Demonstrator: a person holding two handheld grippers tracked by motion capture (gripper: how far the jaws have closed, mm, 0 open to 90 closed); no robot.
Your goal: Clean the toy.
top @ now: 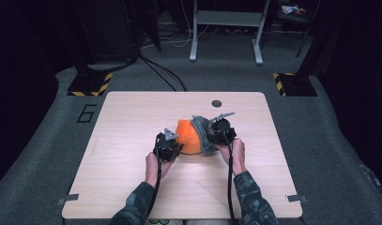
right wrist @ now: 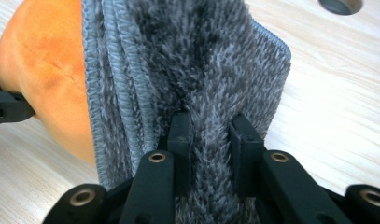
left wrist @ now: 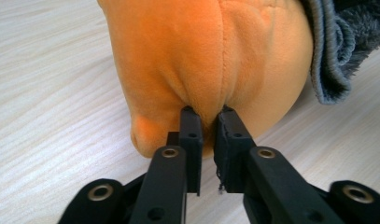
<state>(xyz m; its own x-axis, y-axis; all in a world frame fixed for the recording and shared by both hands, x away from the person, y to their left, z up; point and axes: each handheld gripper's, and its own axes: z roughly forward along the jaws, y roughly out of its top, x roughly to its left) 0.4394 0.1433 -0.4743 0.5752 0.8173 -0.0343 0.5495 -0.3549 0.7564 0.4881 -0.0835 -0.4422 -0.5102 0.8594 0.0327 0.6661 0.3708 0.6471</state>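
Orange plush toy [top: 188, 136] lay at the bench [top: 132, 187] centre, grey fuzzy cloth [top: 203, 133] at its 3 o'clock. Left tongs [left wrist: 207, 122] pinched the toy; right tongs [right wrist: 210, 135] clamped the cloth.

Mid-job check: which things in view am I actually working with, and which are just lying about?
In the job:
- orange plush, pinched by the left gripper
- grey fuzzy cloth, pinched by the right gripper

Lying about:
- dark round cap set in the table
- white stand on the floor beyond
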